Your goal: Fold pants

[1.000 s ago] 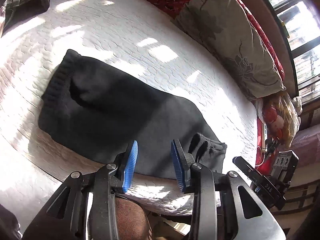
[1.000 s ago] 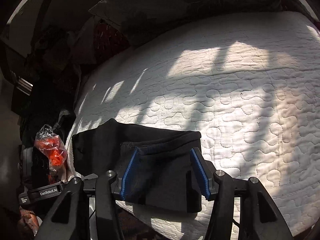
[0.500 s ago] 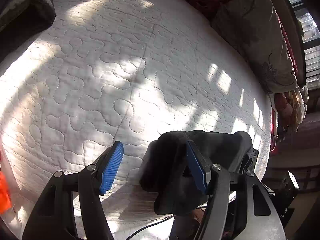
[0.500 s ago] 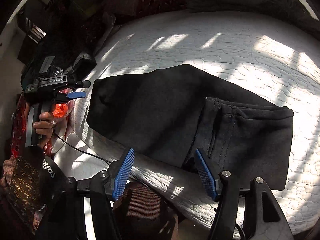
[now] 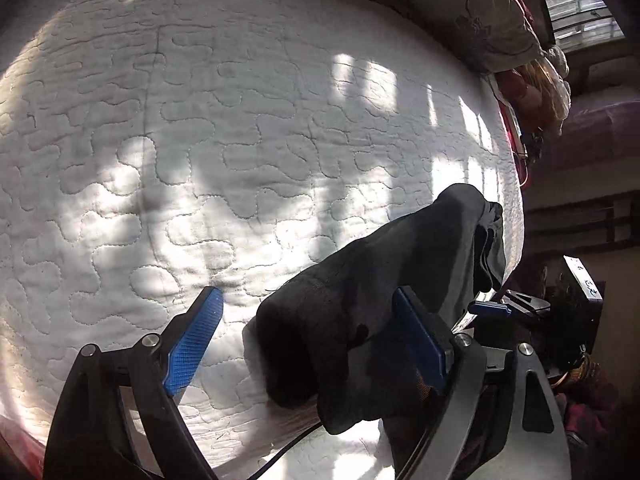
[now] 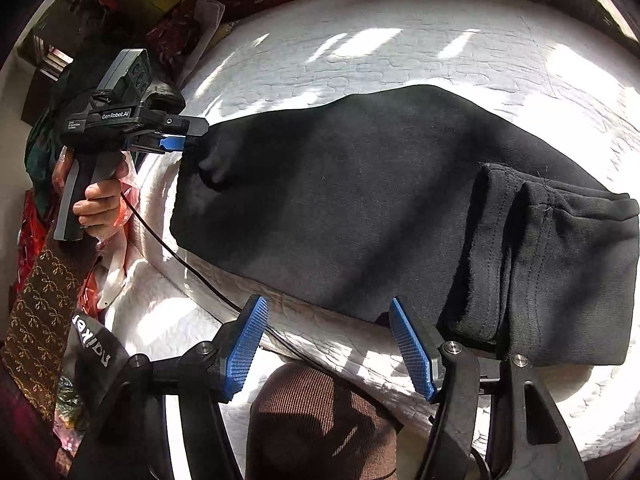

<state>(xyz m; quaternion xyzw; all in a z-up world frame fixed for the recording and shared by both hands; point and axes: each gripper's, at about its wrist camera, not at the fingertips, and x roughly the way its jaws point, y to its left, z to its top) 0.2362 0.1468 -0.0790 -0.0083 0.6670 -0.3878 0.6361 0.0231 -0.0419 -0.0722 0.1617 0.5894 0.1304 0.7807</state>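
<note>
Lying across the quilted bed [image 6: 360, 48], black pants [image 6: 360, 200] just beyond the spread, empty right gripper [image 6: 332, 348].

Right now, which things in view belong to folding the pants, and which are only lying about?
For the job:
- black soft fabric pants
- white quilted bed cover, the folding surface
- left tool
- right tool

Lying about:
- grey floral pillow
- thin black cable
- pile of colourful clothes
</note>
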